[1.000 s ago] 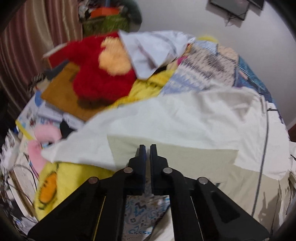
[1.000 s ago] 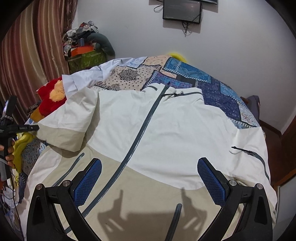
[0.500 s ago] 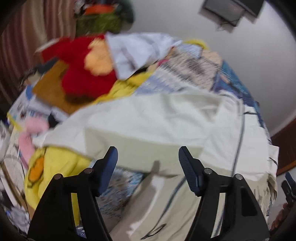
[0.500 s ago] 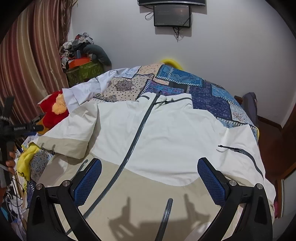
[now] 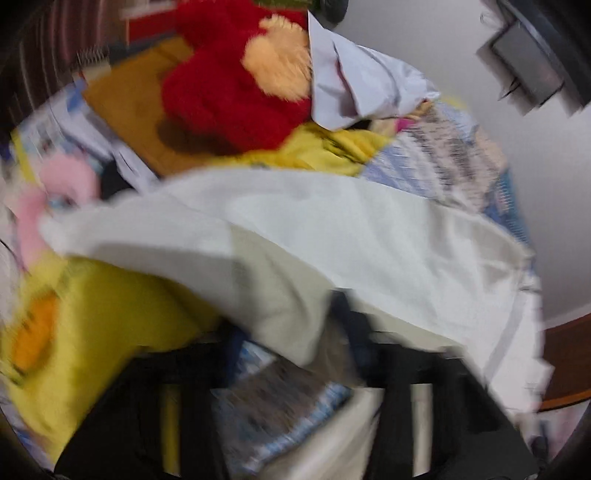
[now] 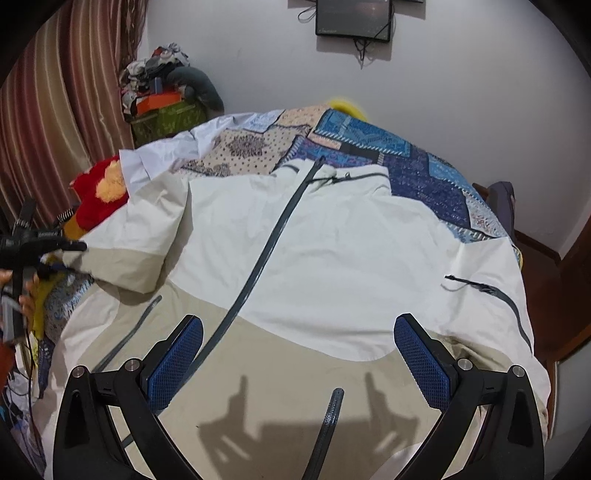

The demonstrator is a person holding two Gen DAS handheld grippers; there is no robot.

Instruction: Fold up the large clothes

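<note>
A large white and beige jacket [image 6: 332, 240] with a grey zipper lies spread flat on the bed. My right gripper [image 6: 299, 319] hovers open over its beige hem, with nothing between the blue pads. In the left wrist view the picture is blurred. The jacket's sleeve [image 5: 314, 229] stretches across it, and its beige cuff hangs down between the fingers of my left gripper [image 5: 295, 328], whose jaws are closing around it. A gap still shows beside the cloth. The right wrist view shows the left gripper [image 6: 70, 245] at the sleeve's end, at the bed's left edge.
A red plush toy [image 5: 229, 92], a white shirt [image 6: 155, 158] and yellow fabric [image 5: 92, 314] crowd the bed's left side. A patchwork quilt [image 6: 369, 140] covers the bed. A striped curtain [image 6: 55, 110] hangs on the left and a screen [image 6: 352, 16] on the far wall.
My left gripper opened from shut, then narrowed again as it dropped and rolled onto the sleeve cuff, which now sits between its fingers. The right gripper stays open over the hem.
</note>
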